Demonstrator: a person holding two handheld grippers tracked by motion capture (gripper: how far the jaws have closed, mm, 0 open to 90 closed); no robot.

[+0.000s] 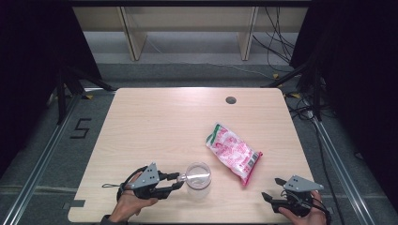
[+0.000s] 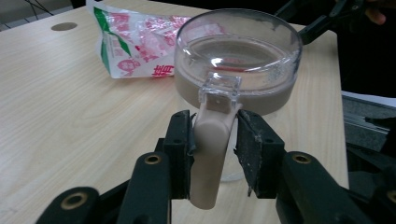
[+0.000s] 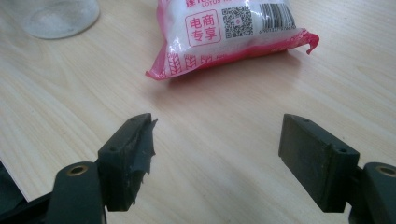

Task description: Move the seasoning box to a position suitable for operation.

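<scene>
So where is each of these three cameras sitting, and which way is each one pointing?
High view: above the person's side, looking forward and down on the table; forearms, left gripper and right gripper show.
Left gripper view: rides the left gripper, facing the clear jar; its jaws flank the beige handle.
Right gripper view: rides the right gripper, facing the pink bag; jaws apart.
All three share bag and jar.

A light wooden table [image 1: 155, 126] with a round cable hole [image 1: 230, 100] stands on a grey floor [image 1: 187, 70] marked with the numeral 5 [image 1: 80, 128]. Behind it sits a pale wooden shelf unit [image 1: 187, 26], black curtains [image 1: 33, 56] hang at both sides, and cables [image 1: 277, 37] trail at right.
</scene>
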